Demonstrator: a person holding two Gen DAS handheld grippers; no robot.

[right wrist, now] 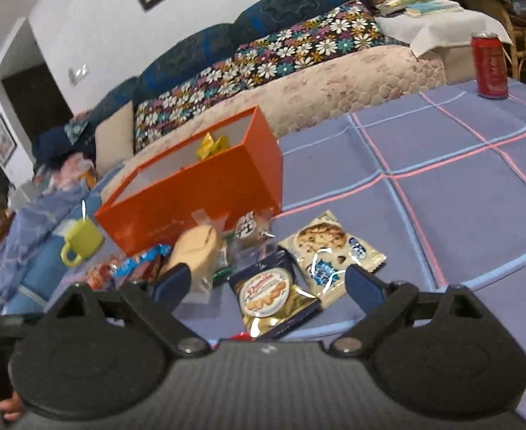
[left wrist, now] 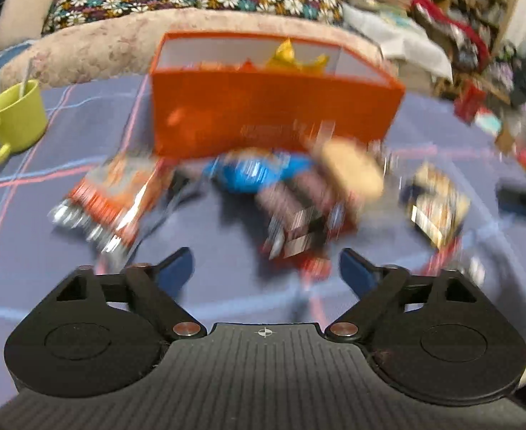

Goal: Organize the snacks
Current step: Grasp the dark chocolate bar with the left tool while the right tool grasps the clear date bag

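With both the left gripper [left wrist: 263, 268] and the right gripper [right wrist: 268, 286] spread wide and empty, the right should settle squarely over the butter-cookie packet [right wrist: 275, 299] near the table's near edge, before the orange box [right wrist: 191, 186], then clamp gently.

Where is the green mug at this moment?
The green mug stands on the blue checked cloth, left of the orange box in both views, with a spoon in it.
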